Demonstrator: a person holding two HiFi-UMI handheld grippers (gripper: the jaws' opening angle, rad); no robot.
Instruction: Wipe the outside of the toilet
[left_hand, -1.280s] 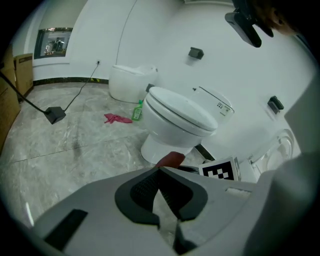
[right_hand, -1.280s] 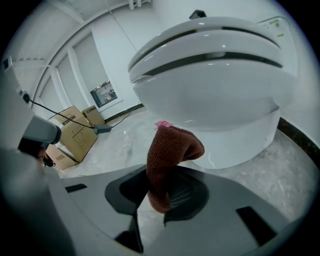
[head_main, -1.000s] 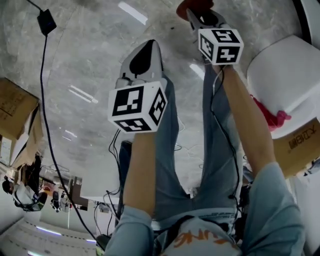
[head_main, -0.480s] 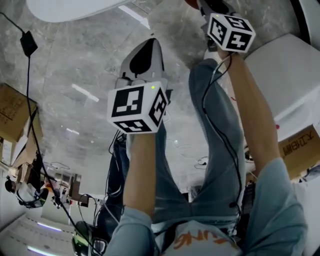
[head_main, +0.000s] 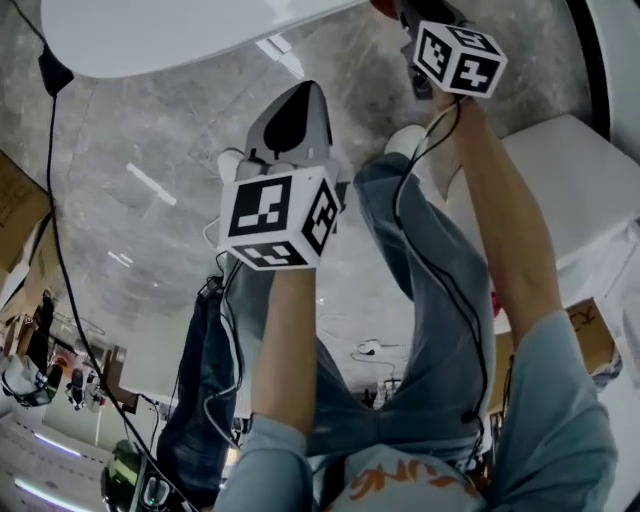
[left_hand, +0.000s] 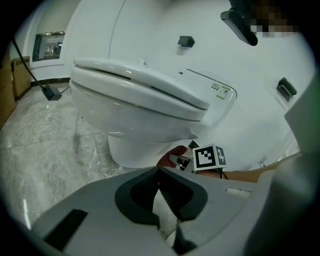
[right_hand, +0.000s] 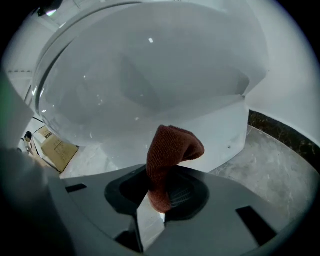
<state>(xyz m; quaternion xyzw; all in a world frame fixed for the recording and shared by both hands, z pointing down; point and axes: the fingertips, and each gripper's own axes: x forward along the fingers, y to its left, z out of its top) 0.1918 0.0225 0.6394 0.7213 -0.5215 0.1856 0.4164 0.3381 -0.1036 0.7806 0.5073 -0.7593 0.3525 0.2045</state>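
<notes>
Right gripper view: shows the right gripper (right_hand: 159, 194) clamped on a dark red cloth (right_hand: 169, 150), fingers (right_hand: 184, 192) tight on its lower end, upper end folded over toward the toilet (right_hand: 150, 75). Puts the cloth just under the bowl's curved underside, near the pedestal (right_hand: 220, 127); cannot tell if touching. Catches grey marble floor (right_hand: 285, 167) at right, dark skirting strip (right_hand: 287, 136) behind it, cardboard box (right_hand: 57, 145) far left.

Left gripper view: shows the left gripper (left_hand: 161, 187) with fingertips drawn together, nothing between them. Looks at the toilet from the side, lid down, bowl overhanging the pedestal. Finds the right gripper low under the bowl's rear, right marker cube (left_hand: 209, 156) facing the camera, cloth right by the join of bowl and pedestal. Also a black cable with a small adapter (left_hand: 50, 92) on the floor at left.

Head view: places the left gripper mid-frame over the floor, well apart from the bowl edge at top, left marker cube (head_main: 277, 215) nearest the camera. Places the right gripper at the top edge, cloth barely in frame. Below, both forearms and blue jeans (head_main: 430, 300).
</notes>
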